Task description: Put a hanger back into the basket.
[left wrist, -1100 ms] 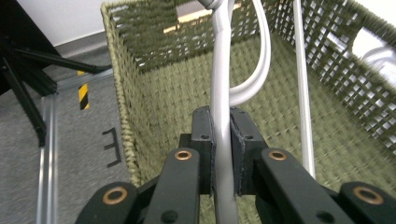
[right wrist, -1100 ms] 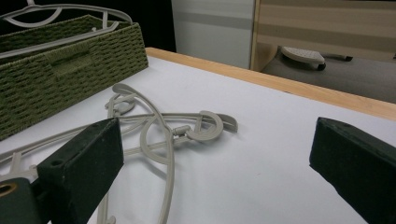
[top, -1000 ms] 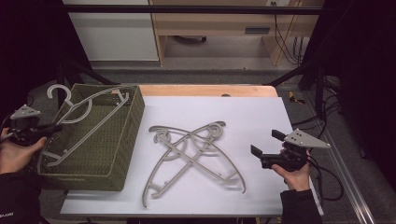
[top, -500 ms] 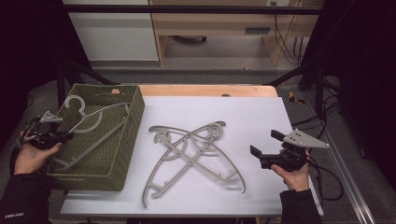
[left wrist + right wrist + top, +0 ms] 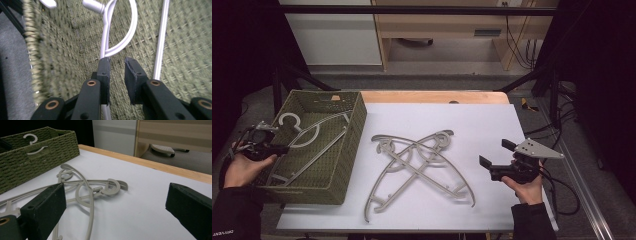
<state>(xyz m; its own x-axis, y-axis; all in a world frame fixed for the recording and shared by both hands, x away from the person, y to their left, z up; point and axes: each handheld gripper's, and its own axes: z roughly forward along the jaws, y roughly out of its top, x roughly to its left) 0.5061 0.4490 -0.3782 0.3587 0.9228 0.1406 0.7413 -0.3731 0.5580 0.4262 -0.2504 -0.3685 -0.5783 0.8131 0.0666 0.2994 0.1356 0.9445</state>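
High view: we see the left claw [image 5: 276, 148] at the left rim of the green woven rectangular basket [image 5: 343, 150], with the pale grey plastic hanger [image 5: 314, 132] lying inside it, hook toward the far left corner.
Left claw: its jaws have just been opening; in the left gripper view a narrow gap stands between the black pads [image 5: 103, 75], and we see nothing pressed between them.
Hanger up close: in the left gripper view the hanger's neck [image 5: 104, 47] runs down right beside the left pad and passes behind it, not between the two; its hook curls above the jaws against the basket weave [image 5: 185, 50].
Right claw: we find the right claw [image 5: 497, 160] at the right side of the white counter [image 5: 492, 120], jaws wide apart and holding nothing.
Counter: two more beige curved plastic hangers [image 5: 417, 165] lie crossed over each other in the middle, well apart from the right claw and just beside the basket.
Right gripper view: we look between the wide jaws at those crossed hangers [image 5: 85, 187], with the basket [image 5: 37, 157] behind them on the left.
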